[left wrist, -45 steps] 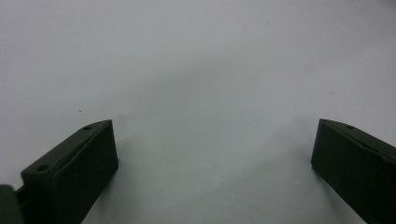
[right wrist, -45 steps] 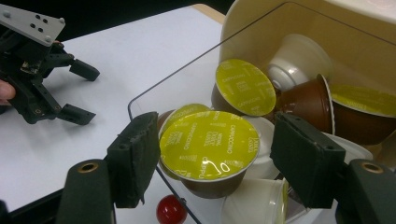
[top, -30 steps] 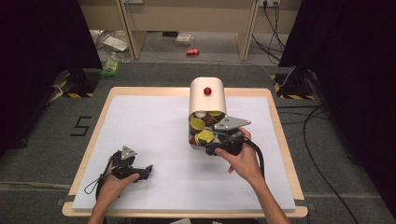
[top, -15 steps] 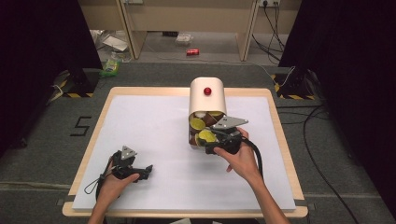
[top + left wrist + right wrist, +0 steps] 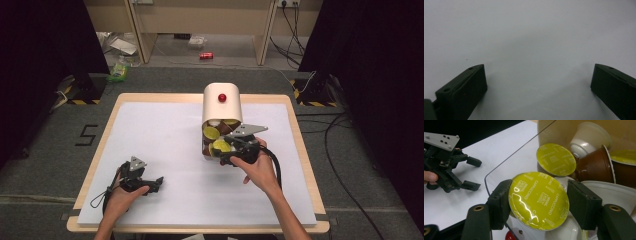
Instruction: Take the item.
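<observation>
Now a yellow-topped capsule (image 5: 539, 200) is squeezed between the jaws of the right gripper (image 5: 239, 151), at the mouth of the cream box (image 5: 222, 106). Far off, the left gripper (image 5: 141, 181) is held wide apart over the white table (image 5: 165, 135).

We see a glossy yellow foil lid (image 5: 539, 200) on the near capsule, and it reflects the light, while the black jaws on both sides of it look matt and a little rough. The table (image 5: 295, 145) has a pale wood edge under a smooth matt white sheet (image 5: 165, 135), and the brown capsule (image 5: 594, 166) looks like shiny plastic.
</observation>
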A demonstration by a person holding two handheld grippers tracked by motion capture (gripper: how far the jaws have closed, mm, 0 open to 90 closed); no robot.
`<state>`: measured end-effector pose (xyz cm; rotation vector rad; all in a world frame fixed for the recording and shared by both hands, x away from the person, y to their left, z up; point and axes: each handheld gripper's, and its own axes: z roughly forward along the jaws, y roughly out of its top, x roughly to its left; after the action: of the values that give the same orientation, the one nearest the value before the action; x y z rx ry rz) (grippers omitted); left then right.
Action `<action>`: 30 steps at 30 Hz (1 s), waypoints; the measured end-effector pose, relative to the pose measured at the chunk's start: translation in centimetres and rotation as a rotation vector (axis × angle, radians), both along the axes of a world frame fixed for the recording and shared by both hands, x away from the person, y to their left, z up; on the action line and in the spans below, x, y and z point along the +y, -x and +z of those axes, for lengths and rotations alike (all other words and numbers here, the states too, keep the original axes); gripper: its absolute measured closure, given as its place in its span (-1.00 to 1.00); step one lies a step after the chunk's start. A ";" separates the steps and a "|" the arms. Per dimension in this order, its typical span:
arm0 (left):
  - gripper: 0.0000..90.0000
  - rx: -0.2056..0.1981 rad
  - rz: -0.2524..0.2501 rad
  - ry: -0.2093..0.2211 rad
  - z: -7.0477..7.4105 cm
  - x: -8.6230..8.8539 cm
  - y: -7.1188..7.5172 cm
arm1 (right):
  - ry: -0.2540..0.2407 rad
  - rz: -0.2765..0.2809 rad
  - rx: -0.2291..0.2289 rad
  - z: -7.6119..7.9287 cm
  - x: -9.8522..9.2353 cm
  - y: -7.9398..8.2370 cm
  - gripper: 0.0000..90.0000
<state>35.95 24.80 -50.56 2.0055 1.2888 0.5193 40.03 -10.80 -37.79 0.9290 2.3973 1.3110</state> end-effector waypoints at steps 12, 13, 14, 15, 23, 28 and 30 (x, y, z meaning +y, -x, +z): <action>-1.00 -0.001 0.001 0.004 0.0 0.0 0.0 | -0.046 -0.018 -0.047 1.7 -1.1 0.7 -0.11; -1.00 -0.002 0.001 0.003 0.0 0.0 0.0 | -0.049 -0.018 -0.051 1.9 -1.3 0.8 -0.11; -1.00 -0.001 0.001 0.004 0.0 0.0 0.0 | -0.050 -0.019 -0.053 2.0 -1.4 0.8 -0.11; -1.00 -0.001 0.001 0.004 0.0 0.0 0.0 | -0.050 -0.019 -0.053 2.0 -1.4 0.8 -0.11; -1.00 -0.001 0.001 0.004 0.0 0.0 0.0 | -0.052 -0.028 -0.077 2.8 -3.1 1.4 -0.11; -1.00 -0.002 0.001 0.004 0.0 0.0 0.0 | -0.060 -0.054 -0.088 3.2 -4.4 1.6 -0.11; -1.00 -0.001 0.001 0.004 0.0 0.0 0.0 | -0.065 -0.067 -0.091 3.3 -5.0 1.6 -0.11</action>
<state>35.95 24.81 -50.58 2.0009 1.2890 0.5181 38.40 -15.77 -34.45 0.9376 2.2479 1.3824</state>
